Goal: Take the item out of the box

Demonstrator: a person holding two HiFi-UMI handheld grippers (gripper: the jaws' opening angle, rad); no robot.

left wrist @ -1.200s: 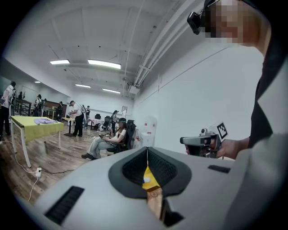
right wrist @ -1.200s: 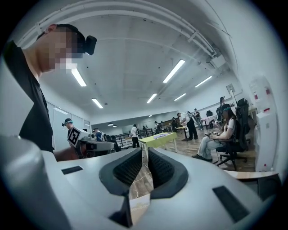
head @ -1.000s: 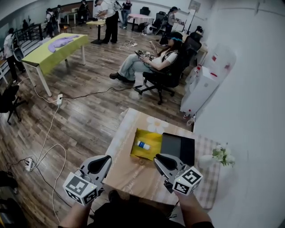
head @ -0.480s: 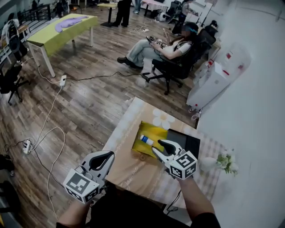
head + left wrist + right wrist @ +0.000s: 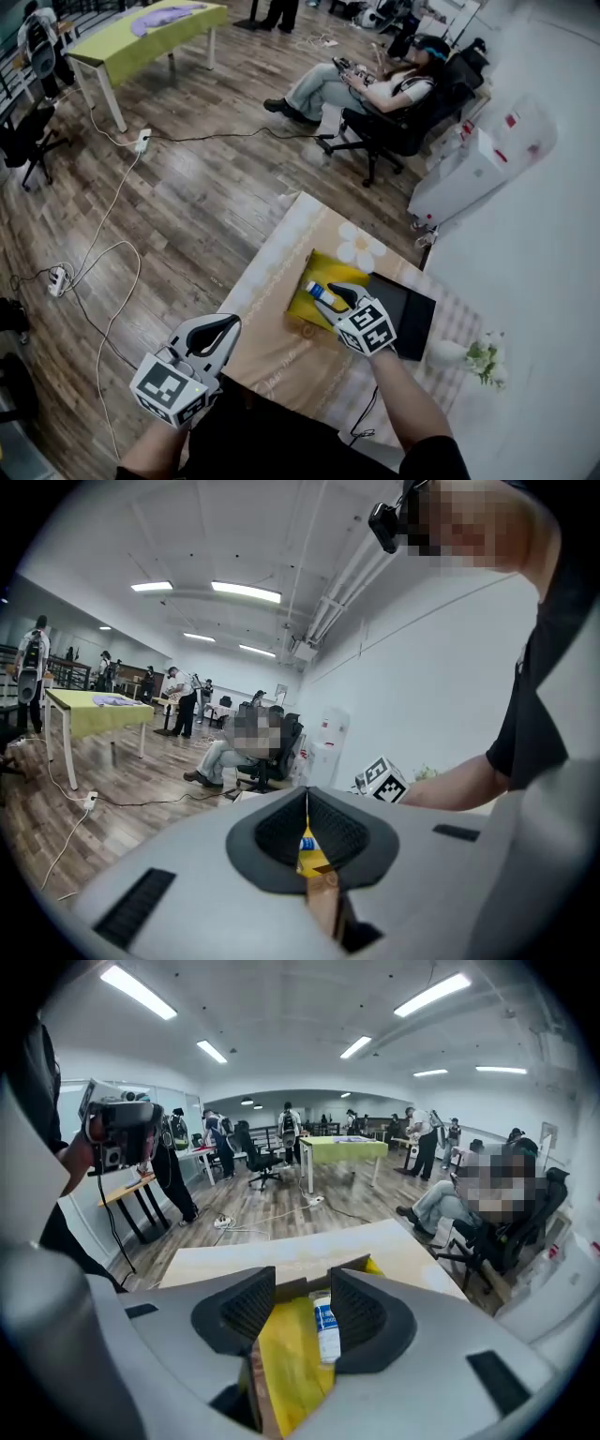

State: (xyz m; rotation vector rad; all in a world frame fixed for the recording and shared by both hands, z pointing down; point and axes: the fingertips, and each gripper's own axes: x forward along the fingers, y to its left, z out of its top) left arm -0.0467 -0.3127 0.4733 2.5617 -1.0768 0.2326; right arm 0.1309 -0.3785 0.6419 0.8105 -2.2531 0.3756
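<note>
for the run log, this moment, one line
right gripper: just opened, nothing between jaws, aimed at bottle in yellow box | left gripper: shut, empty

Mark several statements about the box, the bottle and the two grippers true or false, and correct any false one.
1. The small bottle lies inside the yellow-lined box. True.
2. The right gripper is clamped on the bottle. False: its jaws have just been opening and stand apart above the box. The bottle shows in the gap, with no pad pressing on it.
3. The left gripper has its jaws together. True.
4. In the head view, the flat black object lies to the left of the box. False: it lies on the box's right.
</note>
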